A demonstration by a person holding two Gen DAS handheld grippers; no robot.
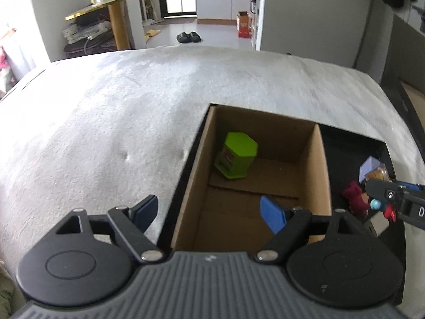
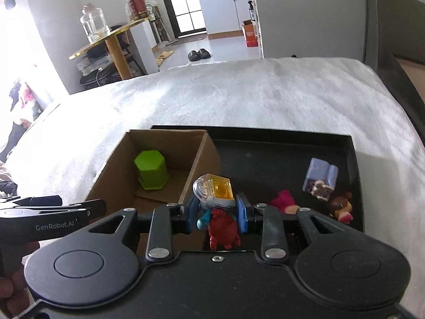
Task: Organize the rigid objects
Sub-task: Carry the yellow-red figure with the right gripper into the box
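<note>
A cardboard box (image 1: 320,164) (image 2: 202,154) stands on a white bed with a green hexagonal container (image 1: 236,158) (image 2: 151,170) inside. My left gripper (image 1: 209,212) hangs open over the box's left wall, nothing between its blue pads. To the right lies a black tray (image 2: 353,159) (image 1: 345,143) holding a lilac armchair figure (image 2: 320,176) (image 1: 369,168), a pink figure (image 2: 284,202) (image 1: 354,199) and a brown-haired doll figure (image 2: 342,208). My right gripper (image 2: 217,211) (image 1: 382,199) is shut on a small toy figure (image 2: 217,207) with a red body, teal parts and a clear yellow block, above the tray's left end.
The white bed cover (image 1: 132,106) spreads left and beyond the box and tray. Past the bed are a gold-edged side table (image 2: 106,42) with a glass jar (image 2: 94,25), black slippers (image 1: 188,37) on the floor, and a dark headboard (image 2: 393,61) at the right.
</note>
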